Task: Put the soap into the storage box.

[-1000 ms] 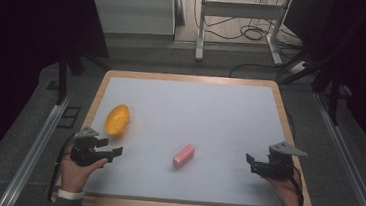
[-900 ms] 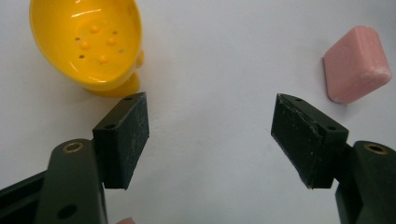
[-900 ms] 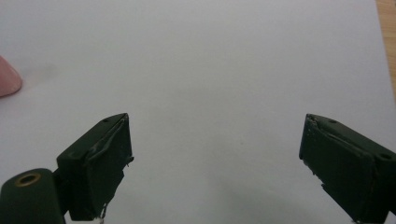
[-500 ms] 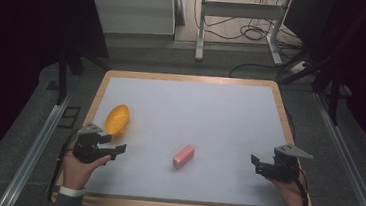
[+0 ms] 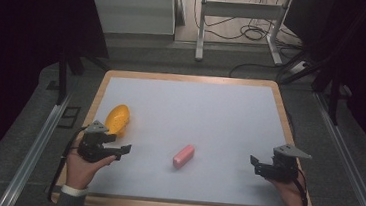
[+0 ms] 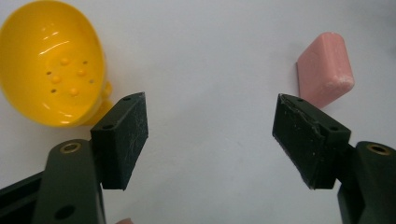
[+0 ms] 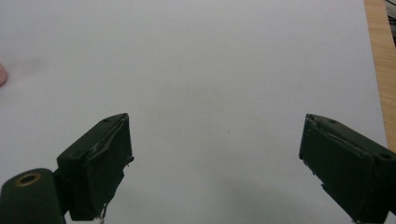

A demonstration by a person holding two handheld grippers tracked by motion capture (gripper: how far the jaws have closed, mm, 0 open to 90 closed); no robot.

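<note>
At the left edge of the white table [image 5: 220, 111], left gripper [image 5: 122, 150] held low over the surface, pointing toward the middle, jaws spread wide, nothing between them. Just beyond it, touching nothing, yellow perforated bowl [image 5: 117, 118] tipped on its side near the wooden rim. Through the left gripper view, same bowl [image 6: 51, 65] off the left jaw, open side facing the camera, pink block [image 6: 324, 67] past the right jaw. Centre of the table, slightly toward the person: pink block [image 5: 183, 156] lying flat, well apart from both grippers. Over at the right edge, right gripper [image 5: 257, 164] also low, aimed inward, jaws wide apart and empty, only bare white surface between its 2 pads [image 7: 98, 163].
</note>
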